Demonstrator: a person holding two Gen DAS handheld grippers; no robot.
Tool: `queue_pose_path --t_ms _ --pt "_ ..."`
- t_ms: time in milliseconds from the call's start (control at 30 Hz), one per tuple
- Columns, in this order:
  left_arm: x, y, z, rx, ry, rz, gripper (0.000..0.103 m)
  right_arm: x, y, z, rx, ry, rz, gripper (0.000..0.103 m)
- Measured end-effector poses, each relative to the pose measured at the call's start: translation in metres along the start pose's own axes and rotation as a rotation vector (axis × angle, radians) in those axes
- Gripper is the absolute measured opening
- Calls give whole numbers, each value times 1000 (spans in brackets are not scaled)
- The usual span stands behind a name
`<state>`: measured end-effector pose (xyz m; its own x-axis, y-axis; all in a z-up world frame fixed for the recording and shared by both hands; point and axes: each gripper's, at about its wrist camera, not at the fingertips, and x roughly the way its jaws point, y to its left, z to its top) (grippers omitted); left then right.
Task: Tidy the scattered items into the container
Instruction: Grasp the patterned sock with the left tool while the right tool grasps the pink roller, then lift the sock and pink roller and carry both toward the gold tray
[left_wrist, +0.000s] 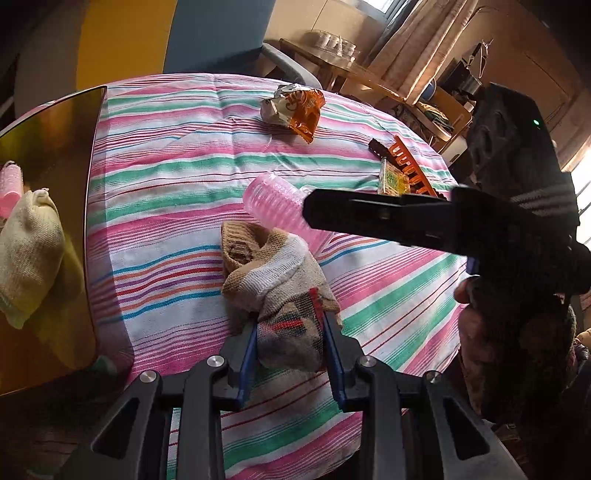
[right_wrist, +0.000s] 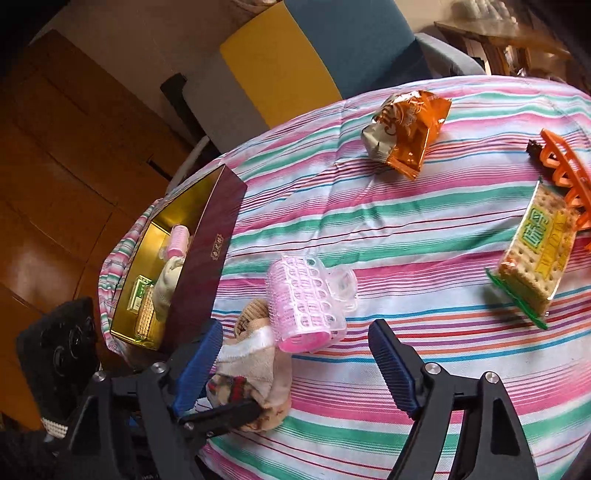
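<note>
sock (left_wrist: 280, 291): rough knitted cloth
hair roller (right_wrist: 306, 302): glossy pink plastic
snack bag (right_wrist: 406, 136): shiny crinkled foil
box (right_wrist: 207, 251): glossy gold inside
counter cover (left_wrist: 177, 155): matt striped woven cloth

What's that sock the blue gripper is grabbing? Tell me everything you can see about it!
The sock is a crumpled knit one, beige with a white band and a patch of red, green and dark pattern near the held end. It looks soft and worn. It lies bunched on the striped cloth, its open cuff facing away. The left gripper pinches its near end between blue pads. The pink roller lies right behind it, apparently touching.
</note>
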<state>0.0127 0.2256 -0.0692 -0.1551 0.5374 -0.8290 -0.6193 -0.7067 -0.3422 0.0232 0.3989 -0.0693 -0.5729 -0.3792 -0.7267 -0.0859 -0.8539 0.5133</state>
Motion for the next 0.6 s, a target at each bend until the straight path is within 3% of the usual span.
queue_pose_path --t_ms 33,167,200,267,467,600 --pt "0 0 -1 1 0 -1 32 5 2 2 13 8 14 82" --pt "-1 2 -3 4 -4 -2 32 29 10 3 -23 45 -82 76" --pt "-1 3 -3 2 -5 -2 32 33 15 3 -50 44 -126 65" --pt "-1 4 -4 -3 -7 -3 32 33 20 3 -78 22 -190 54" --pt "2 2 -5 9 1 -2 29 7 9 -3 -78 -61 -329 53" --pt "6 -4 -7 38 12 16 26 -12 -14 -13 -9 -80 -352 53"
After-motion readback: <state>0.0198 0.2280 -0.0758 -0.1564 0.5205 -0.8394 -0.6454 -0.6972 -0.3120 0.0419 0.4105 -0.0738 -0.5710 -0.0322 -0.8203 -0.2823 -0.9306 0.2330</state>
